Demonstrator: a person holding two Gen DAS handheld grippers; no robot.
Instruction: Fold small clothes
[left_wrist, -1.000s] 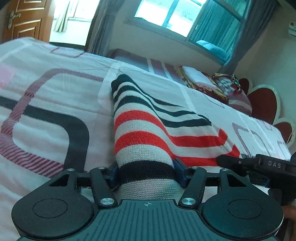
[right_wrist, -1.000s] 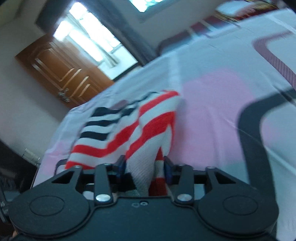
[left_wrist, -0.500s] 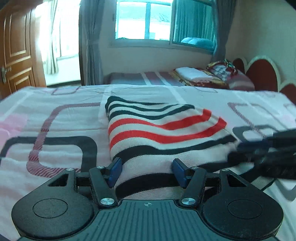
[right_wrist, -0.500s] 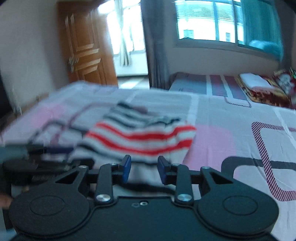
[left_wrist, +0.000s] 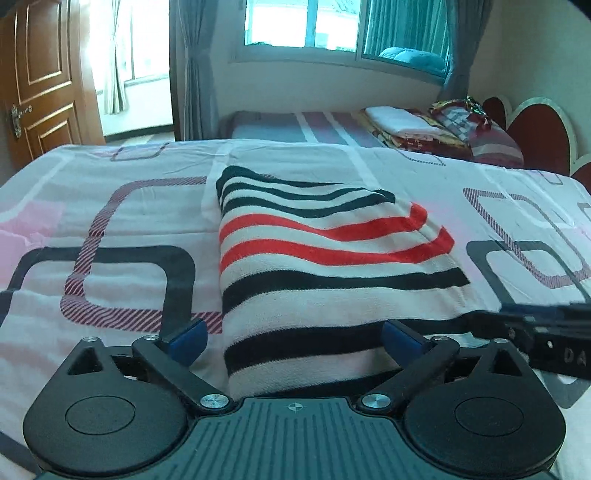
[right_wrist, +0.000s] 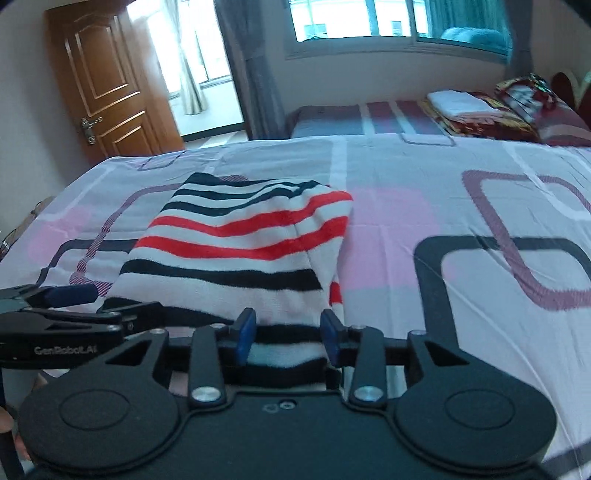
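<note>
Since the striped knit garment (left_wrist: 332, 266) lies folded on the bedsheet (left_wrist: 110, 229), left gripper (left_wrist: 293, 338) has just spread wide — right gripper (right_wrist: 288, 332) part-open, jaws just widening, cloth between, pinch uncertain.

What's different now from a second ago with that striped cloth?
The striped garment was lifted and bunched between both pairs of fingers; now it lies flat, folded, on the bed. The left gripper has just opened wide, releasing it. The right gripper has just been opening.
</note>
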